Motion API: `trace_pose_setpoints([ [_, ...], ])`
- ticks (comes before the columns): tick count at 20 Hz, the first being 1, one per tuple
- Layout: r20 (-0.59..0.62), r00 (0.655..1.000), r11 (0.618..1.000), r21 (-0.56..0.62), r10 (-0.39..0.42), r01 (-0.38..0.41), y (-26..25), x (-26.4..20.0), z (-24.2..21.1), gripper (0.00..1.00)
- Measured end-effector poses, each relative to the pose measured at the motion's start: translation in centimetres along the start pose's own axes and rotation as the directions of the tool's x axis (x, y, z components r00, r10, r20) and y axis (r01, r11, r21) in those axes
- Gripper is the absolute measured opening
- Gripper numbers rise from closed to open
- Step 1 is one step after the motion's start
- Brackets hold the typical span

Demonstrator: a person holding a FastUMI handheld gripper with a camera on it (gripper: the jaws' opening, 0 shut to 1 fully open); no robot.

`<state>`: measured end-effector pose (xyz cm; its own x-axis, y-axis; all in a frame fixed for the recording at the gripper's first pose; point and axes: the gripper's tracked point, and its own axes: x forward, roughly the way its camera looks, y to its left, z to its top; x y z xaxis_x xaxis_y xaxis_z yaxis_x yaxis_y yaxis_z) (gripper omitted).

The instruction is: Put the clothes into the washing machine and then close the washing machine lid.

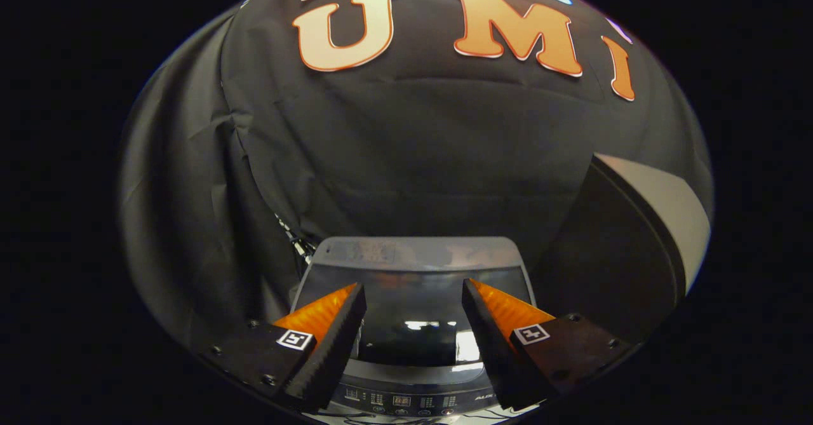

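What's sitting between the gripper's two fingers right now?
In the gripper view, the open gripper holds nothing. Between its fingers shows the washing machine's closed dark glass lid, below them, with the control panel at the near edge.

No legible text on the washing machine (413, 323) panel.

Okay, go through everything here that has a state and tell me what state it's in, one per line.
Washing machine lid: down, closed, glossy with reflections.
Washing machine: upright, below and ahead of the tongs, control panel facing the camera.
Tongs: open, fingers apart above the lid, holding nothing.
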<state>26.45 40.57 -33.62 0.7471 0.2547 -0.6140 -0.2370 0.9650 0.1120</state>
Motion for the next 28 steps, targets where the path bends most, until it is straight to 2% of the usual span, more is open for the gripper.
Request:
trace_pose_setpoints([
  [8,-0.174,0.985,0.999,0.037,0.024,-0.018,0.7,3.0,-9.7,0.99],
  [12,-0.195,0.98,0.998,0.056,0.031,-0.02,0.9,2.7,-10.9,0.99],
  [15,-0.105,0.993,0.994,0.099,0.061,-0.05,1.1,-1.1,-7.4,0.99],
  [20,0.1,0.994,0.998,0.043,0.04,-0.045,0.0,-8.1,1.8,0.99],
  [25,0.323,0.946,0.999,0.033,-0.021,0.011,-2.7,-19.0,10.4,0.98],
  [28,0.396,0.916,0.998,0.033,-0.063,0.054,-5.6,-24.7,13.7,0.99],
])
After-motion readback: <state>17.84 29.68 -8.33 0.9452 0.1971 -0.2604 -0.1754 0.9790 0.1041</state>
